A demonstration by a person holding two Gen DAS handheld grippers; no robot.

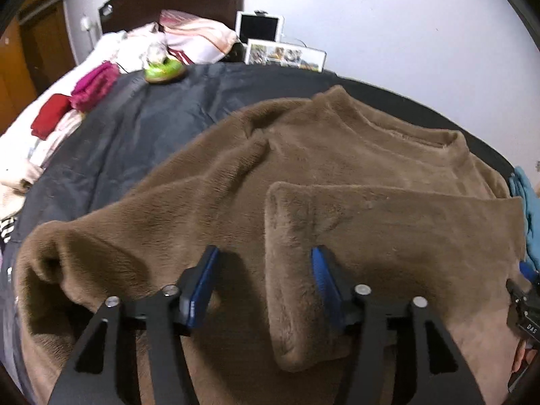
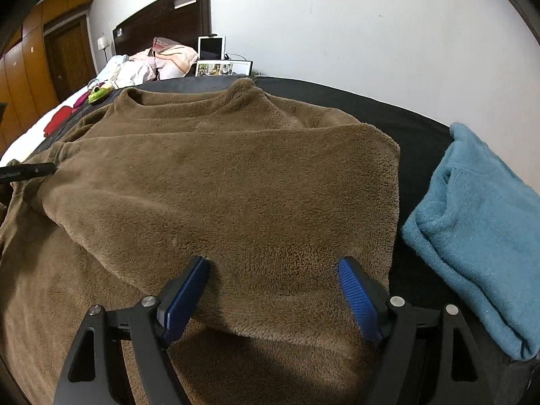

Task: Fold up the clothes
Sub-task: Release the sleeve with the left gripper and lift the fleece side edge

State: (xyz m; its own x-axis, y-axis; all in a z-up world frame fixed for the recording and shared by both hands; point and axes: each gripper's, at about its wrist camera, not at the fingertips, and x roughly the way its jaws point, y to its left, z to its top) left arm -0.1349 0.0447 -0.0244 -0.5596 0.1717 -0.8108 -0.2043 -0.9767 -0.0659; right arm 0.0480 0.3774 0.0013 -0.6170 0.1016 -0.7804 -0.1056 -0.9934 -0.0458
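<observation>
Left wrist view: the brown sweater [image 1: 303, 175] lies spread over the dark sheet [image 1: 152, 128], filling the middle and lower frame, collar toward the upper right. One sleeve [image 1: 371, 233] is folded across the body, its cuff end running down between the fingers of the left gripper [image 1: 263, 287] at bottom centre. Those jaws stand apart with the pads clear of the pile, so the sleeve is released, not gripped. At the right edge a bit of the other tool and a strip of teal cloth show. Red and magenta clothes [image 1: 77, 101] sit at the upper left.

Right wrist view: the sweater [image 2: 219, 185] fills the centre, with the folded side panel lying on top and its hem at bottom centre. The right gripper [image 2: 273, 290] hovers over that hem with jaws wide and nothing clenched between them. A folded teal garment [image 2: 472, 229] lies at the right, just beside the sweater and not touching it.

Judged by its look, the sweater is thick fleece: soft, limp, fairly bulky, not slippery, and liable to sag or spring back from a crease. A pinch should take both layers at a hem corner or the outer sleeve edge, deep enough to hold more than the pile.
</observation>
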